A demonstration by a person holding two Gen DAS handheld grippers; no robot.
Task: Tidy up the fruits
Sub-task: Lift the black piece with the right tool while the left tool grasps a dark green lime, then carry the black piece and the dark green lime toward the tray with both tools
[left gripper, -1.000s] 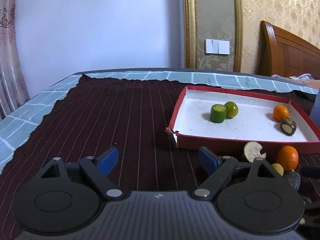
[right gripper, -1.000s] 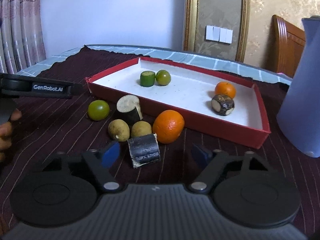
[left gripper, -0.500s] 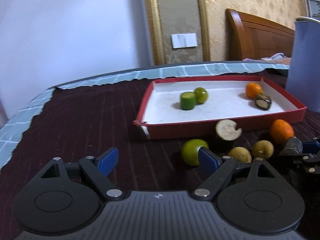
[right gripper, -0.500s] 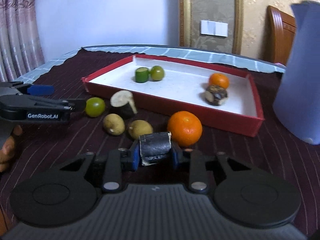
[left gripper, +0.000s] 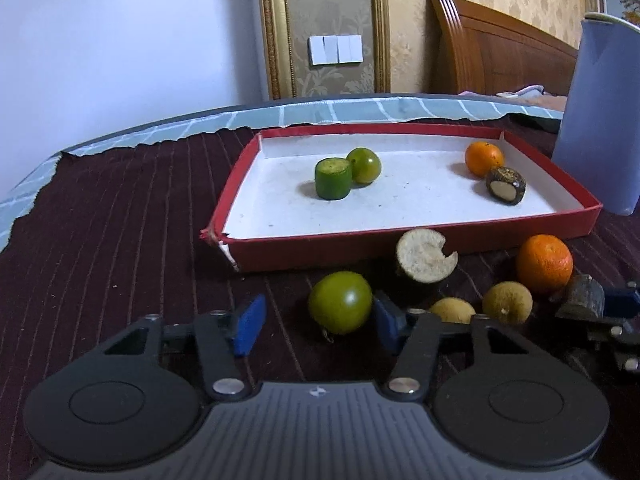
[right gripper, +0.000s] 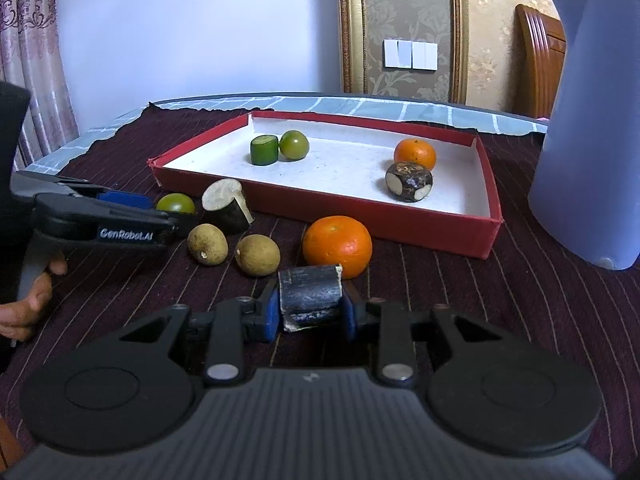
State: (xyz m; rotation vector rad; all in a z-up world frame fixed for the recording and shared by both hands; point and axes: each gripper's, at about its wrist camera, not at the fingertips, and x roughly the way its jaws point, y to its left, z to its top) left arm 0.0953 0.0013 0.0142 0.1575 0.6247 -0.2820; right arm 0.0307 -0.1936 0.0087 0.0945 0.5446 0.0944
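A dark maroon woven cloth with thin pale stripes [left gripper: 120, 220] covers the table, matt and ribbed. The shallow red cardboard tray [left gripper: 400, 242] has a matt white paper lining, slightly soiled. The round green fruit [left gripper: 340, 307] looks smooth and glossy. The tall lavender plastic jug [right gripper: 592, 128] is smooth, faintly satin.

home bedroom, wooden headboard [left gripper: 500, 52], curtain [right gripper: 36, 60]
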